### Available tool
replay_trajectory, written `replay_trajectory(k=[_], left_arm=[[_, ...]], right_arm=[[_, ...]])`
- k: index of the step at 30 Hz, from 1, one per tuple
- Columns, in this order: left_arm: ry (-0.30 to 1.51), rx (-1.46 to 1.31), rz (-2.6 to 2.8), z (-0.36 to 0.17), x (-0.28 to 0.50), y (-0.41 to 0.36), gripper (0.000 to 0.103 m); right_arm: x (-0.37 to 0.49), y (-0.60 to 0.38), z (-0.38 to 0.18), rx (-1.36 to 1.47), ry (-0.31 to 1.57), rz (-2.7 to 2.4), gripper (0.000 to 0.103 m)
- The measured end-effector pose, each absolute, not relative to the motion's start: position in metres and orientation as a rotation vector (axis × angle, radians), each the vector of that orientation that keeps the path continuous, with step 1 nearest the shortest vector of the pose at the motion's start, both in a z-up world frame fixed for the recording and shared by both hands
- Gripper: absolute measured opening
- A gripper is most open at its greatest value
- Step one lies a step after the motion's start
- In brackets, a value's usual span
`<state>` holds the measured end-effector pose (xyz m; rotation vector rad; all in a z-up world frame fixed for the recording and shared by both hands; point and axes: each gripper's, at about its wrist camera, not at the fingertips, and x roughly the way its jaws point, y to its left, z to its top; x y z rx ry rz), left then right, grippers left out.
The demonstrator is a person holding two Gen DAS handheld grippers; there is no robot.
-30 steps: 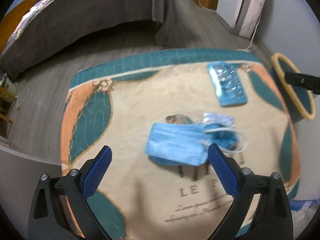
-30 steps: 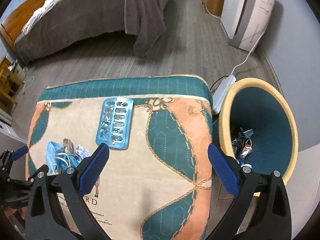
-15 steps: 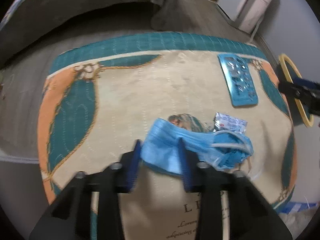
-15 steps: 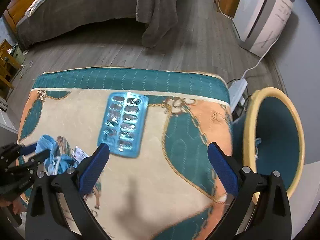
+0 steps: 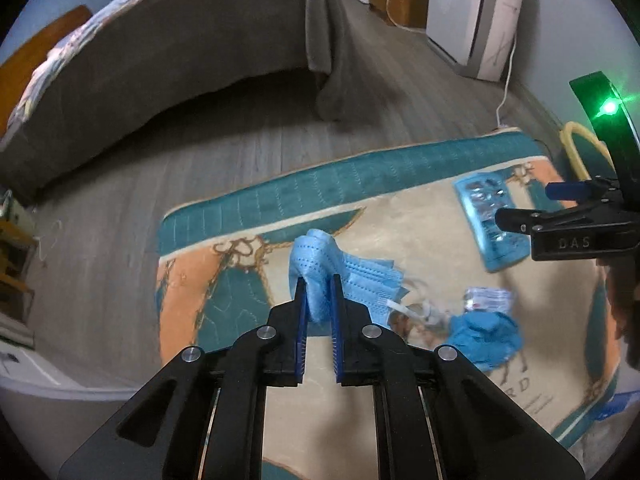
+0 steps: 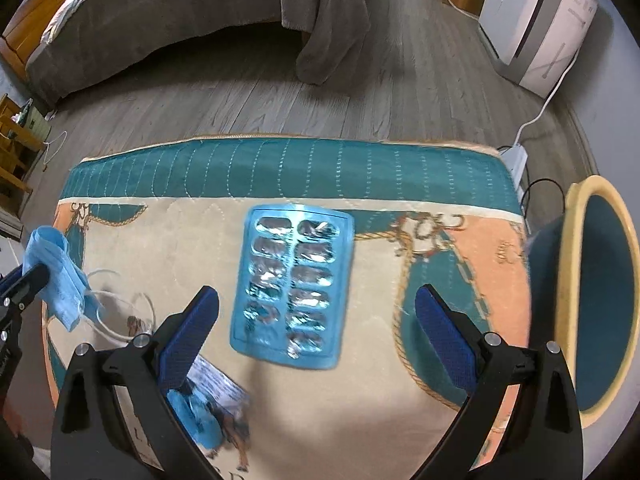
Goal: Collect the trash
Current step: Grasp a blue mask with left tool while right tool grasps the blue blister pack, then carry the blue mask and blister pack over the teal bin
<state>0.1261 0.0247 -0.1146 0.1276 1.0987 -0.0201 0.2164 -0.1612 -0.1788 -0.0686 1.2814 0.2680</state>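
Starting at the left, the left gripper [image 5: 318, 292] is seen with its jaws just drawn in onto a blue face mask [image 5: 340, 276], which is pinched between the pads and lifted clear of the quilted desk [image 6: 400, 420], its ear loops trailing. Further right, the right gripper [image 6: 316, 320] is held wide, with nothing gripped. A blue blister pack [image 6: 294, 284] lies flat between and just ahead of its fingers, its long axis roughly in line with the pointing direction, so a grip across the short width seems suited. At the far right, beside the desk edge, the yellow-rimmed bin [image 6: 592, 292] stands, nearer the right gripper.
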Motion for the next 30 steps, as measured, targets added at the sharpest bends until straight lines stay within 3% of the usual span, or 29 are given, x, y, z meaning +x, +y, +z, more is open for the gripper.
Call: replay_trajectory(k=[7, 10, 13, 20, 30], left_arm=[[1.113, 0.125, -0.032, -0.124, 0.138, 0.028, 0.011], [1.104, 0.11, -0.048, -0.124, 0.138, 0.026, 0.011], [1.089, 0.127, -0.063, -0.12, 0.137, 0.019, 0.011], [1.062, 0.132, -0.063, -0.111, 0.133, 0.008, 0.011], [0.893, 0.168, -0.083, -0.062, 0.126, -0.035, 0.011]], right_arm=[[0.22, -0.141, -0.2, -0.094, 1.329, 0.263, 0.096], [0.215, -0.132, -0.212, -0.191, 1.348, 0.262, 0.09], [0.215, -0.132, -0.207, -0.197, 1.329, 0.276, 0.071], [0.214, -0.157, -0.191, -0.127, 1.314, 0.26, 0.068], [0.191, -0.217, -0.098, -0.038, 1.141, 0.193, 0.068]])
